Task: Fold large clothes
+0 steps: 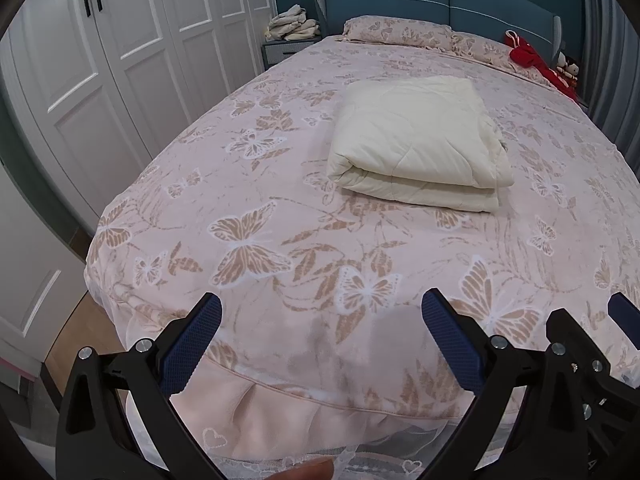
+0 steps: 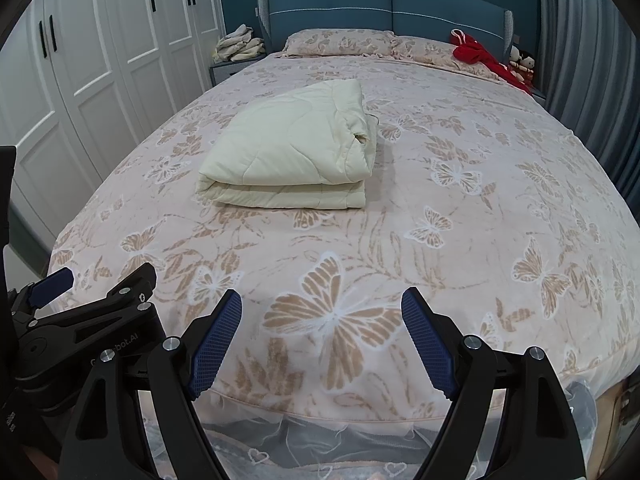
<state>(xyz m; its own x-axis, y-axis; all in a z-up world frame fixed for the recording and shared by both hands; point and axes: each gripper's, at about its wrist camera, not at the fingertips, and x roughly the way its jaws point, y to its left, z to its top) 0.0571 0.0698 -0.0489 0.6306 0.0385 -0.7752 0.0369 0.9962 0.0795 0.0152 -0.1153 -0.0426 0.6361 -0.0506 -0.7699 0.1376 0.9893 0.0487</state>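
Note:
A cream quilted blanket [image 1: 420, 144] lies folded into a thick rectangle in the middle of the bed; it also shows in the right wrist view [image 2: 292, 152]. My left gripper [image 1: 322, 344] is open and empty, hovering over the foot edge of the bed, well short of the blanket. My right gripper [image 2: 322, 340] is open and empty, also above the foot edge. The right gripper shows at the right edge of the left wrist view [image 1: 588, 344]. The left gripper shows at the left edge of the right wrist view [image 2: 96, 292].
The bed [image 1: 280, 220] has a pink butterfly cover and a blue headboard [image 2: 384, 8]. Pillows [image 2: 340, 42] and a red garment [image 2: 480, 56] lie at the head. A nightstand with piled cloth [image 1: 294, 26] and white wardrobes [image 1: 120, 60] stand on the left. Grey curtains [image 2: 592, 60] hang on the right.

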